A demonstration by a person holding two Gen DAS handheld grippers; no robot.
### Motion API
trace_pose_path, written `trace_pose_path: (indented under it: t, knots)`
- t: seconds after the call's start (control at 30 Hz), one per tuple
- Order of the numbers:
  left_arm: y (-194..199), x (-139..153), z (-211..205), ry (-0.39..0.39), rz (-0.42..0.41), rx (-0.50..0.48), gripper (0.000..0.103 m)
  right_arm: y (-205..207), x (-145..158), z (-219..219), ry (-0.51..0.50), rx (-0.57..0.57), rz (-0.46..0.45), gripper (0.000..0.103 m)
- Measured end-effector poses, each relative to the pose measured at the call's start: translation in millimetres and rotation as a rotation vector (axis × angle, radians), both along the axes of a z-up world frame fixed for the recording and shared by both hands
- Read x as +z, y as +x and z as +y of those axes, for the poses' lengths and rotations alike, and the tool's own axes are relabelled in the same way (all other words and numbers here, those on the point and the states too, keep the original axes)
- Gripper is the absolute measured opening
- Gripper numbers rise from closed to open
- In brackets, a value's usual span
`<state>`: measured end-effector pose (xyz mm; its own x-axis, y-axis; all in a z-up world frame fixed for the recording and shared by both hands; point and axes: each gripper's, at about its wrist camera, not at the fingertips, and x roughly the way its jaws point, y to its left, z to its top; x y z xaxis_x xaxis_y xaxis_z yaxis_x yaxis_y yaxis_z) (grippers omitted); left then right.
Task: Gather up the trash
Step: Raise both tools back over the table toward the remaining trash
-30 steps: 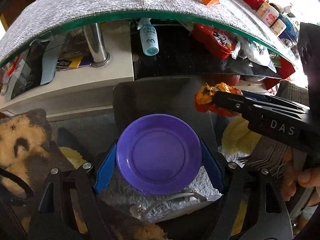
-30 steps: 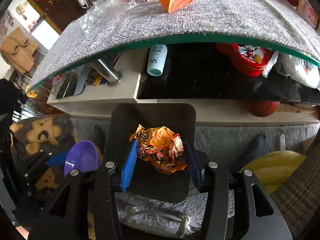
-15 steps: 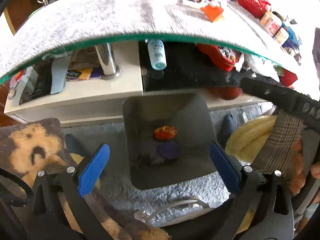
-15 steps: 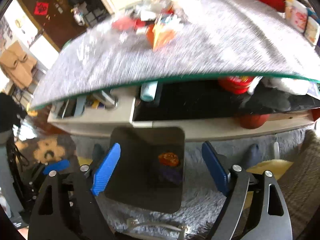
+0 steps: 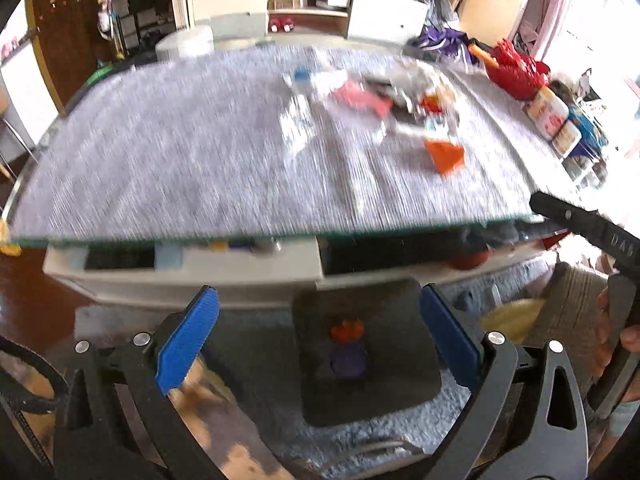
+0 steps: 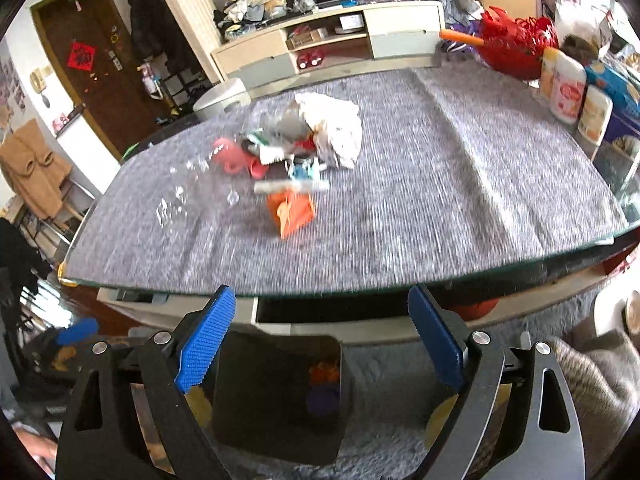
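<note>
A dark bin (image 5: 366,354) stands on the rug below the table edge; inside lie an orange wrapper (image 5: 347,329) and a purple plate (image 5: 349,360). The bin also shows in the right wrist view (image 6: 276,396). My left gripper (image 5: 316,340) is open and empty above the bin. My right gripper (image 6: 320,336) is open and empty, also above the bin. A pile of trash (image 6: 296,148) lies mid-table: an orange wrapper (image 6: 292,210), white crumpled paper (image 6: 332,128), a pink piece (image 6: 230,154), clear plastic (image 6: 180,196). The pile shows blurred in the left wrist view (image 5: 384,112).
A grey cloth covers the glass table (image 6: 460,184). A red basket (image 6: 516,48) and jars (image 6: 568,88) stand at its right edge. A shelf (image 5: 180,268) lies under the table. My right gripper's body (image 5: 588,228) shows at the left view's right.
Both grippers opened and dropped the purple plate and orange wrapper into the bin, then rose and tilted up toward the tabletop.
</note>
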<state>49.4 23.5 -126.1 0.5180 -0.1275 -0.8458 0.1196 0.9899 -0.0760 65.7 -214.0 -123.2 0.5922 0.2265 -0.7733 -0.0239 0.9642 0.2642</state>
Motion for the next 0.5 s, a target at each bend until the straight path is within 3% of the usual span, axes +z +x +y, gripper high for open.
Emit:
trace_pose_path:
  t: [0.3, 0.5]
  knots:
    - [56.5, 37.5, 6.6, 0.059, -0.076, 0.021, 0.095, 41.2, -2.6, 21.8, -0.032, 0.046, -0.001, 0.088]
    - [99.6, 30.9, 7.0, 0.042, -0.058, 0.022, 0.095, 66.3, -12.7, 34.9, -0.049, 0.080, 0.013, 0.082]
